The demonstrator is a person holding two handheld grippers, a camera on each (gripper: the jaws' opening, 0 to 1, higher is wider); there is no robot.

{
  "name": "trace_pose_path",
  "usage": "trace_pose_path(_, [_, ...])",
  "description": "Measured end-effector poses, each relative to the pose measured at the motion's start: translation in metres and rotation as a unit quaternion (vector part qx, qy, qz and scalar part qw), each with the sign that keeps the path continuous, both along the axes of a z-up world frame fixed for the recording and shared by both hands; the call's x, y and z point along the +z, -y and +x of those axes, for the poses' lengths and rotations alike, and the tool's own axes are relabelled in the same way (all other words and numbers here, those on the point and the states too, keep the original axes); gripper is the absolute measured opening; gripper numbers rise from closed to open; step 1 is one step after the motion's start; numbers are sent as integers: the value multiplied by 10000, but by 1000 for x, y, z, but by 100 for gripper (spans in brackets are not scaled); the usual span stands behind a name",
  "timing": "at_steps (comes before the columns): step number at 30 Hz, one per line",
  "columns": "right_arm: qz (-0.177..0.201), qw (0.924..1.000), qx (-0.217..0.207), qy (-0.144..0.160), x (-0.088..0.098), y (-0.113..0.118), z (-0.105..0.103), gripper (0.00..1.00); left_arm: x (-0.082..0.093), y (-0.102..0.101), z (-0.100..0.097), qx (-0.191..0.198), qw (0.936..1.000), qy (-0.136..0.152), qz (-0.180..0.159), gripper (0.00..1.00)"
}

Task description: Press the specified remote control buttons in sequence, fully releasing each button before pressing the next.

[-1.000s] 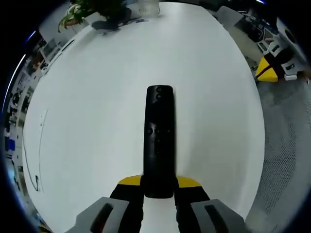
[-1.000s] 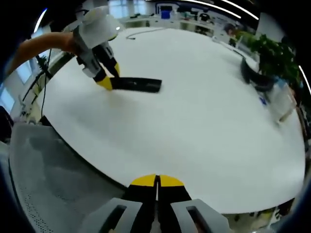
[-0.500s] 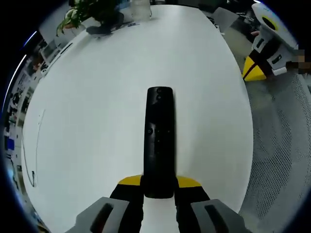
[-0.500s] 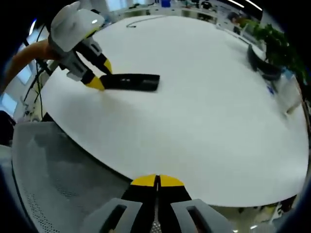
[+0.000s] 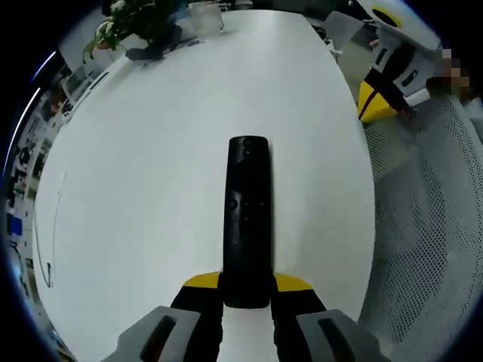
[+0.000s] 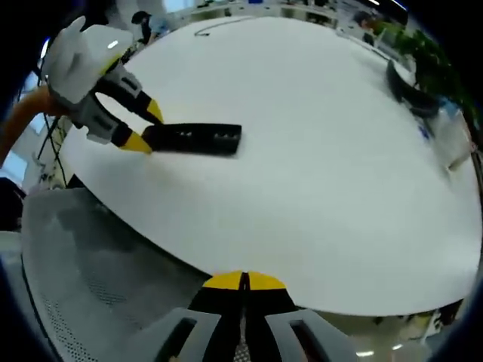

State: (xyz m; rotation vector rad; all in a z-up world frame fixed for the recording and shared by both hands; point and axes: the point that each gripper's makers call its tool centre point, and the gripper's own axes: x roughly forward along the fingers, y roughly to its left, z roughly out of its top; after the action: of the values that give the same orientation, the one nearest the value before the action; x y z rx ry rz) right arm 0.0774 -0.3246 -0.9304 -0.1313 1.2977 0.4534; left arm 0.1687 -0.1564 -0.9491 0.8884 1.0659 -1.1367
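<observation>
We pinch the black remote in our left gripper on the white table; our right gripper hangs with its 2 jaws pressed together.

Long black plastic remote control lies flat on round white table, near end between left gripper jaws; potted green plant at table's far edge.

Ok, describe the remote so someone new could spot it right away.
Start with the big white oval table. Near the edge beside the grey mesh chair, the left hand-held gripper clamps one end of the remote. It is a slim black bar with small buttons, the sole dark object on that bare stretch.
</observation>
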Motion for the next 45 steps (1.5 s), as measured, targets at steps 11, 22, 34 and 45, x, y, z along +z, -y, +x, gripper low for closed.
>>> trace_pose_path(11, [106,9994,134,314,5,-6,6,0,1,6,-28,133,9989,56,-445,23])
trace_pose_path(22, [386,9976,294,495,12,-13,13,0,2,14,-47,266,9951,130,-946,23])
trace_pose_path(34, [513,9977,97,430,12,-14,15,0,4,25,-66,790,9789,362,-1847,23])
trace_pose_path(45, [1260,9904,-304,471,19,-27,40,0,4,31,-76,492,9747,399,-2144,23])
